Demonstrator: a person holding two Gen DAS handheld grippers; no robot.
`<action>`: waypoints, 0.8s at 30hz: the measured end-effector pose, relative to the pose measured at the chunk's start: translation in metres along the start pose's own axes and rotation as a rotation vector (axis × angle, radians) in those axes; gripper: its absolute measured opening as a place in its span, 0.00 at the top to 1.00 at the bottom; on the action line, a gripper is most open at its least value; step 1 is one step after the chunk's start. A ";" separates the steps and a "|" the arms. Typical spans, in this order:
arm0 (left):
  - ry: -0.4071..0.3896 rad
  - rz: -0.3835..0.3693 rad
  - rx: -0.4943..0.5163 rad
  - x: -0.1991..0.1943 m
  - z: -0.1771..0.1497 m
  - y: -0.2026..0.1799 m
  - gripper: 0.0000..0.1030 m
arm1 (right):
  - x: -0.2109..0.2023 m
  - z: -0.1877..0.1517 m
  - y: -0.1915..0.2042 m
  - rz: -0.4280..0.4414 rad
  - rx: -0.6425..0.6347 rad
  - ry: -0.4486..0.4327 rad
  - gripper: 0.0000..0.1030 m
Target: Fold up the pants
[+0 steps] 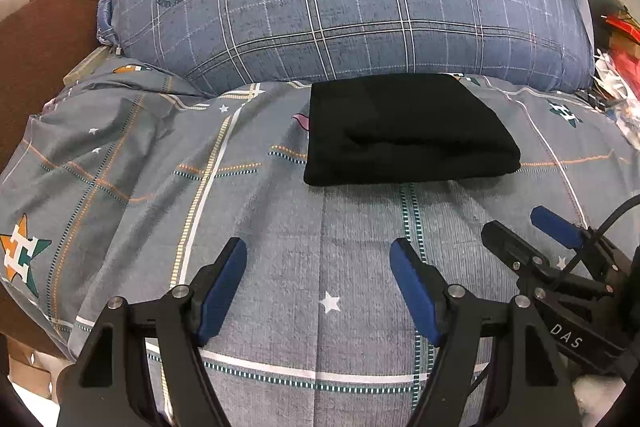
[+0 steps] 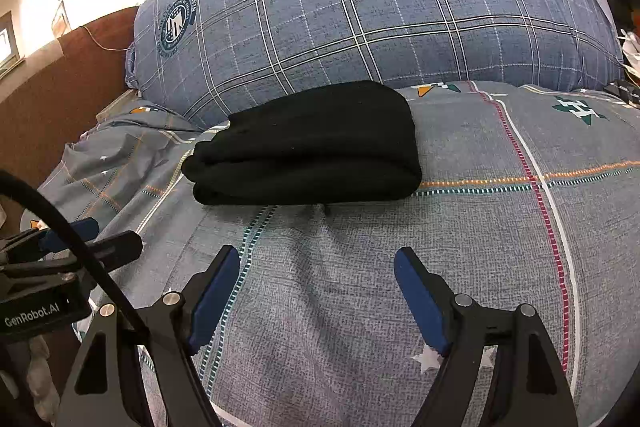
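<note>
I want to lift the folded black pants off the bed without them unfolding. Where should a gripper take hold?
Grip the stacked near edge of the folded black pants, coming in low from the front. In the right wrist view the layers lie one on another there, so one pinch likely catches them all. Both grippers are open and empty.

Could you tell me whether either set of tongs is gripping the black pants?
No, the folded pants lie alone on the bedspread.

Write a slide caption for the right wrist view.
Folded black pants lie on the grey patterned bedsheet before a plaid pillow; right gripper open, empty.
</note>
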State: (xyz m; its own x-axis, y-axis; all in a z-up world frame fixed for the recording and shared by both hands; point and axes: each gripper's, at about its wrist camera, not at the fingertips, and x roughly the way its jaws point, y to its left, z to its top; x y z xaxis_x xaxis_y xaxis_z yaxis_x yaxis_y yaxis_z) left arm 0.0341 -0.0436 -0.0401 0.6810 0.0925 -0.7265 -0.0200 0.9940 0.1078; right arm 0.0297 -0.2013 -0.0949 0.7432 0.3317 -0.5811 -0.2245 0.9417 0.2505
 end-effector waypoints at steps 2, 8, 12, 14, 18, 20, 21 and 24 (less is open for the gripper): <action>0.003 -0.006 -0.003 0.001 0.000 0.000 0.29 | 0.001 -0.001 0.000 -0.001 0.002 0.004 0.18; 0.031 0.003 -0.043 -0.004 0.004 0.008 0.29 | 0.002 -0.004 -0.007 0.001 0.030 0.023 0.18; -0.003 0.021 -0.056 -0.014 0.000 0.020 0.24 | 0.005 -0.003 -0.013 -0.006 0.077 0.024 0.18; 0.009 0.017 -0.079 -0.011 -0.003 0.027 0.24 | 0.005 -0.004 -0.015 -0.009 0.090 0.027 0.18; 0.002 -0.005 -0.122 -0.015 -0.006 0.033 0.24 | -0.003 -0.005 -0.012 -0.038 0.069 -0.006 0.18; -0.024 -0.005 -0.118 -0.021 -0.006 0.032 0.24 | -0.004 -0.005 -0.011 -0.047 0.059 -0.015 0.18; -0.039 -0.007 -0.115 -0.025 -0.006 0.031 0.24 | -0.003 -0.005 -0.011 -0.047 0.058 -0.013 0.18; -0.070 -0.011 -0.109 -0.031 -0.005 0.029 0.24 | -0.003 -0.005 -0.011 -0.043 0.061 -0.008 0.18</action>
State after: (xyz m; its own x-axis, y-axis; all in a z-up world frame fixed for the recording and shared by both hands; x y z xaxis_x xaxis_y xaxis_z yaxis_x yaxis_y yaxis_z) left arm 0.0085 -0.0169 -0.0177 0.7306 0.0806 -0.6780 -0.0889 0.9958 0.0226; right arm 0.0271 -0.2125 -0.1001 0.7561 0.2903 -0.5865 -0.1538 0.9499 0.2720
